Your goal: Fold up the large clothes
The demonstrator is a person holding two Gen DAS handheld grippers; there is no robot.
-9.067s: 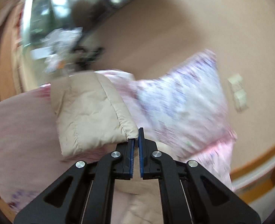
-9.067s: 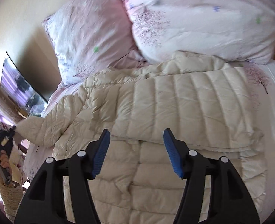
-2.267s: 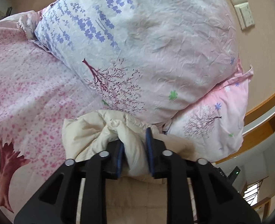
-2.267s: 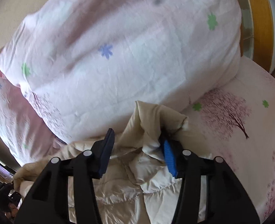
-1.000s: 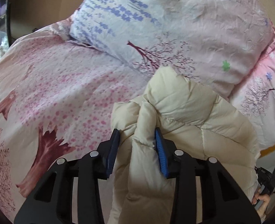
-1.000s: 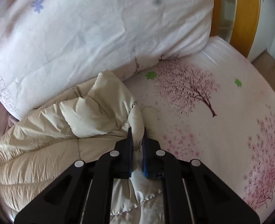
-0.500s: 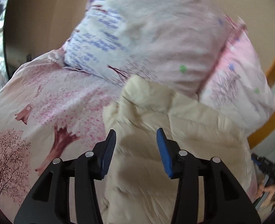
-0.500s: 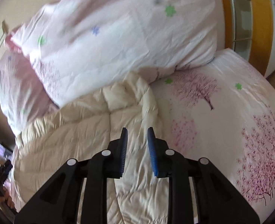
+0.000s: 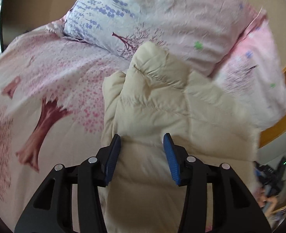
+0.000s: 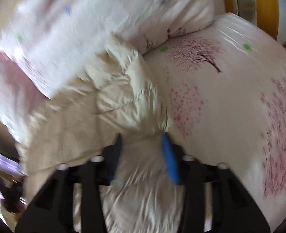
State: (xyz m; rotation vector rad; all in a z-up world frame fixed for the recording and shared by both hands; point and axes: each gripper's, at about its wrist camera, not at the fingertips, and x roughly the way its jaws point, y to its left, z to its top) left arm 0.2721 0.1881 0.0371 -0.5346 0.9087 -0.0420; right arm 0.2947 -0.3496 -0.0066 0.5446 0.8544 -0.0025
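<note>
The cream puffy jacket (image 9: 162,101) lies on the bed (image 9: 45,81), far end against the pillows (image 9: 181,19). It looks light, soft, springy and slippery: grip a doubled edge. Left gripper (image 9: 142,155) is apart and empty; right gripper (image 10: 143,151) is opening, holding nothing.

We see a bed under a pink tree-print sheet (image 9: 45,73), floral pillows (image 9: 181,19) at twelve o'clock, a tan wall (image 9: 36,3) at eleven, and a wooden bed frame (image 10: 267,5) at one o'clock.
</note>
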